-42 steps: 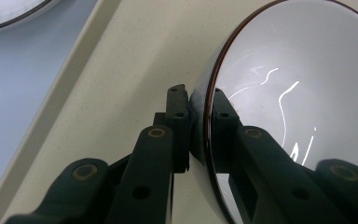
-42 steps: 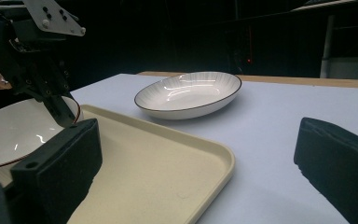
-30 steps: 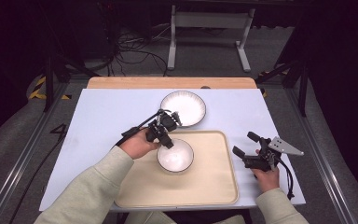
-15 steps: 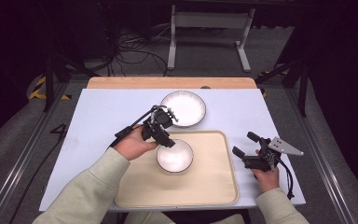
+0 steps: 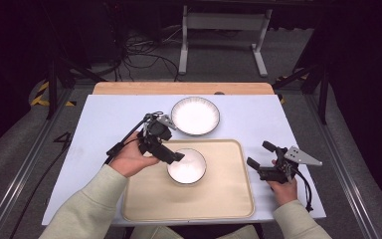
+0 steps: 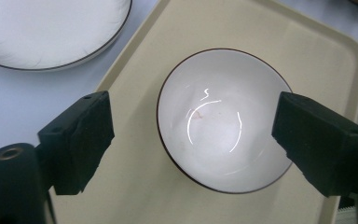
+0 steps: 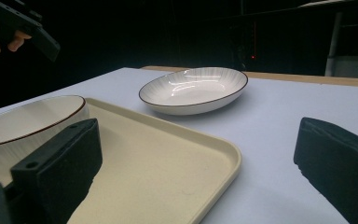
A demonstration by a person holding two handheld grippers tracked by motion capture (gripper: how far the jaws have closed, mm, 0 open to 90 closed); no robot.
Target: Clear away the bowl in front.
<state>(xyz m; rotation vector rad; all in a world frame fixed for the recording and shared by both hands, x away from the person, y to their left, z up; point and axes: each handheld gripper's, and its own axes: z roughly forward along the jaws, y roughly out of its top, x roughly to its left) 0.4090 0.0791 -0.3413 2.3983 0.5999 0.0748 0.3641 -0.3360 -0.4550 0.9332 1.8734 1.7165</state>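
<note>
Left gripper (image 5: 171,158) hung open, its jaws just widened, above the bowl (image 6: 223,119); drifting low could clip the rim beneath and tip it.

A small white bowl (image 5: 186,166) with a thin dark rim sits upright and empty on the beige tray (image 5: 229,199), toward the tray's far left corner and clear of its raised edge. Its glossy inside catches curved streaks of light. The tray lies along the near edge of the desk (image 5: 104,124).
</note>
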